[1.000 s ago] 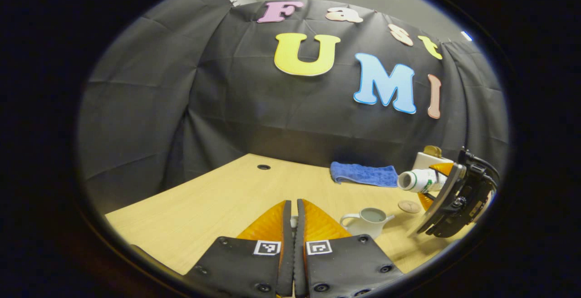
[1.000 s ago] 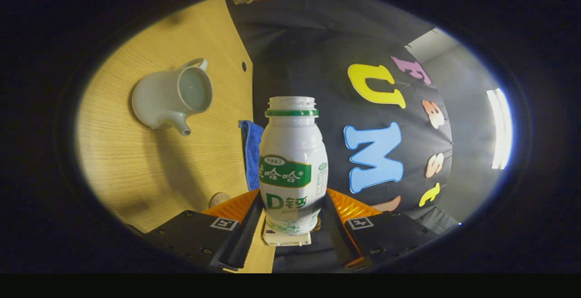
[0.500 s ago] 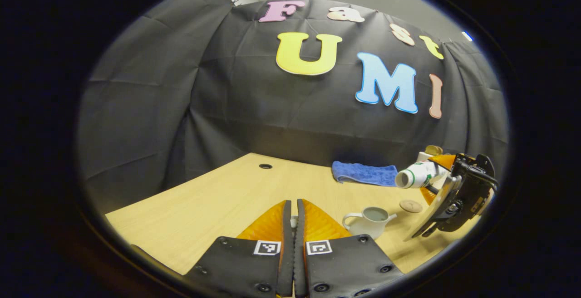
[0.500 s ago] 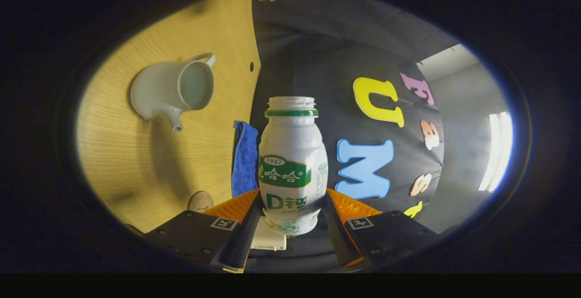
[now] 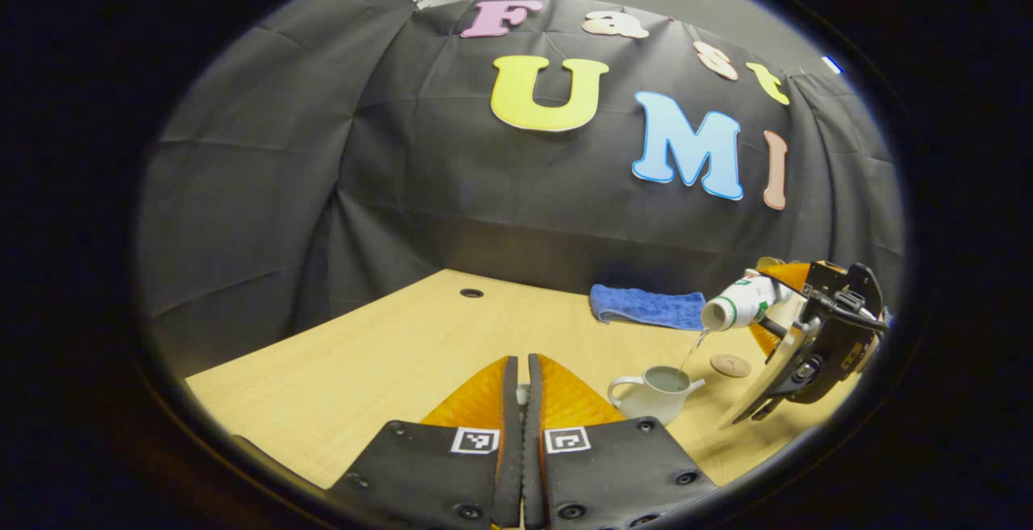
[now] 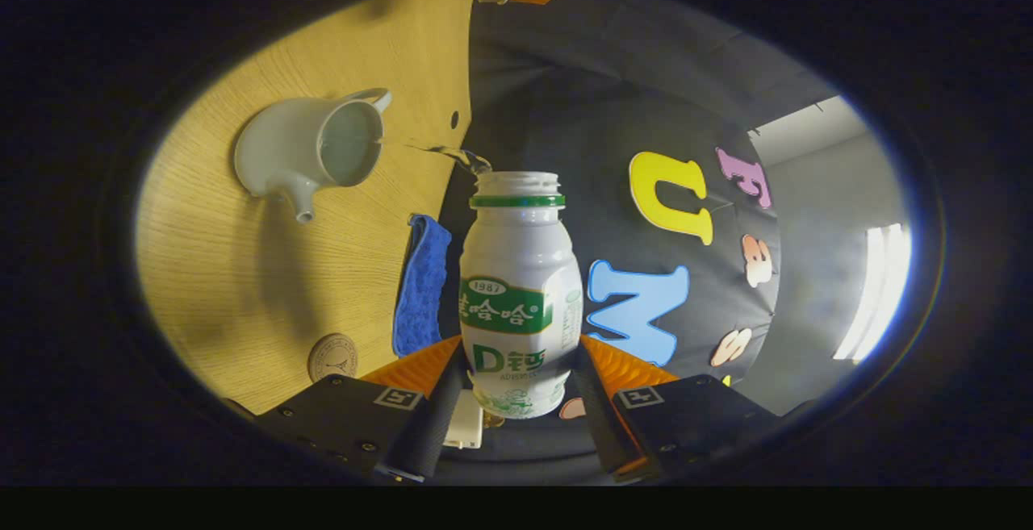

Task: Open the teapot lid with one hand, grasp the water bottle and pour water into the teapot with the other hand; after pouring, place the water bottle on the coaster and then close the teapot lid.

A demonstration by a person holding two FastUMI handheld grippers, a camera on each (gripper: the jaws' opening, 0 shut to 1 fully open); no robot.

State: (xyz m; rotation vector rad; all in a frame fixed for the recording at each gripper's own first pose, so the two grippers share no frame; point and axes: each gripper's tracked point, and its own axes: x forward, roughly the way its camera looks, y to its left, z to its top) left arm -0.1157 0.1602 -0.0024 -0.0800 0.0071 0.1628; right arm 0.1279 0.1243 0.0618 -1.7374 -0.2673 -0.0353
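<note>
The white, green-labelled water bottle (image 6: 518, 288) has no cap, and my right gripper (image 6: 520, 344) is shut on its lower body. In the left gripper view the bottle (image 5: 738, 306) is tipped mouth-down to the left. A thin stream of water (image 5: 692, 346) falls from it into the open white teapot (image 5: 650, 397). The teapot (image 6: 303, 151) stands lidless on the wooden table. My left gripper (image 5: 523, 377) is held above the table left of the teapot, shut on a small white piece, the teapot lid (image 5: 523, 391), mostly hidden between its fingers. The round coaster (image 5: 730, 365) lies just right of the teapot.
A folded blue cloth (image 5: 646, 308) lies at the back of the table (image 5: 379, 352), near the wall. The coaster (image 6: 332, 356) and cloth (image 6: 420, 288) sit close together beside the bottle. A small white box (image 6: 466, 429) is behind the bottle. A cable hole (image 5: 471, 293) marks the table's far side.
My right gripper has tilted the bottle further down toward the teapot, and water now streams out of its mouth. The left gripper has stayed still and shut.
</note>
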